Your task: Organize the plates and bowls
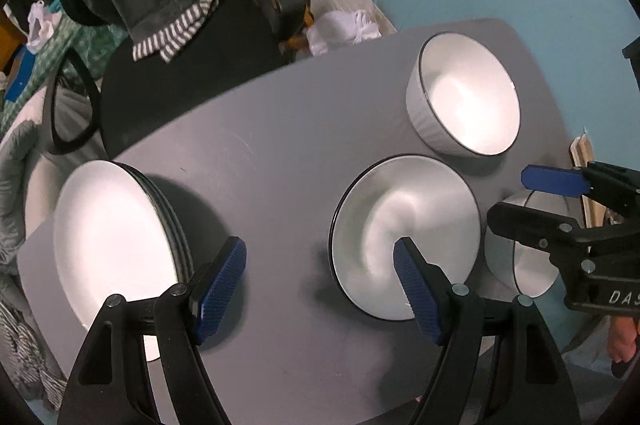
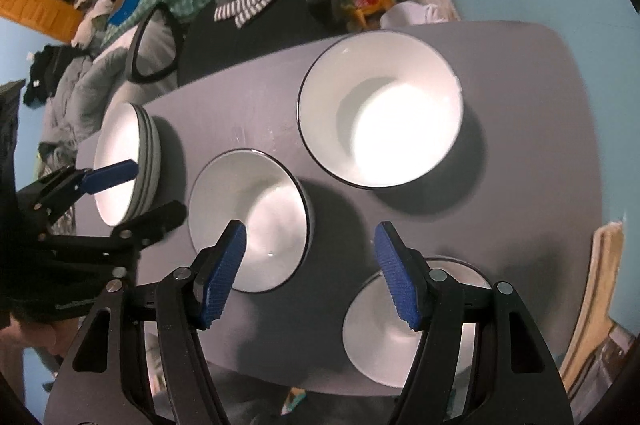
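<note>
Grey table (image 2: 520,85) carries three white bowls: one large (image 2: 380,113), one middle (image 2: 256,217), one near (image 2: 400,337). One plate stack (image 2: 124,161) at its left end. Left gripper (image 1: 320,285) and right gripper (image 2: 310,273) both gape, empty.

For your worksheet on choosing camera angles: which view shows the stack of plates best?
The left wrist view: the stack of plates appears large, its layered rims clear along the right edge, though a left finger overlaps its near edge. The right wrist view shows it smaller, partly behind the other gripper's finger.
</note>
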Demonstrator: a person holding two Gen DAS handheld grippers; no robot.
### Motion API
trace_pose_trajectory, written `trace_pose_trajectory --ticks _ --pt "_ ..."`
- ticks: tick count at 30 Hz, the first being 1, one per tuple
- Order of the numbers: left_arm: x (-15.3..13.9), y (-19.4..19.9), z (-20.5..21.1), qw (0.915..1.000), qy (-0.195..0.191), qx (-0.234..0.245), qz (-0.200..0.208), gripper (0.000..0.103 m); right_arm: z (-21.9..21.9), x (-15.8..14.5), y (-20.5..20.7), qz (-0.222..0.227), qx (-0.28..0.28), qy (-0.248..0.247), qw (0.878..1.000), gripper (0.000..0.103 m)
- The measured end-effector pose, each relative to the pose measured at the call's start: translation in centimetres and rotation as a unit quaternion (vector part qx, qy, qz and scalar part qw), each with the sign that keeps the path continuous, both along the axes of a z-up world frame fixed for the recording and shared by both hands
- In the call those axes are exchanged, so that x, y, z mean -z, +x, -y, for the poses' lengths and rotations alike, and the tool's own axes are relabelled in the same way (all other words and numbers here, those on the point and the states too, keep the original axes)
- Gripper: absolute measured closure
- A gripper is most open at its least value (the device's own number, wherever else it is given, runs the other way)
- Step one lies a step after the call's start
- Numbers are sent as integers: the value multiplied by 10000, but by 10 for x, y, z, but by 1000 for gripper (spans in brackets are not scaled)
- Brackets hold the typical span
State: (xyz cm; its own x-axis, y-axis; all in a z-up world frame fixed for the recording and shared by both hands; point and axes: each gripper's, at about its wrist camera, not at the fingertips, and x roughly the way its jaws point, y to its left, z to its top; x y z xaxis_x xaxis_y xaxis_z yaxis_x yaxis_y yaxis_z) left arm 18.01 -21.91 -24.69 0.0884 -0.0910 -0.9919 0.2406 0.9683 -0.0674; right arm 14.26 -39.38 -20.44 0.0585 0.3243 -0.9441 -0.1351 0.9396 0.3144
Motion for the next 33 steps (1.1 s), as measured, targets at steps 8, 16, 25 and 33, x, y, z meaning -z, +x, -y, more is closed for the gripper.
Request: trace_pose_trajectory --ticks 8,16,25,33 --pt "26 1 -4 9994 94 -198 -286 25 -7 22 3 -140 -242 -104 9996 36" --pt "38 -2 -5 9973 -119 -559 -472 25 -11 41 4 -414 -456 -69 9981 60" --pt "48 0 1 9968 -44 -614 -510 28 -9 56 12 -717 -330 112 9968 77" --pt "61 1 -4 9930 -121 -845 -820 59 -5 63 9 -812 -376 65 9960 84"
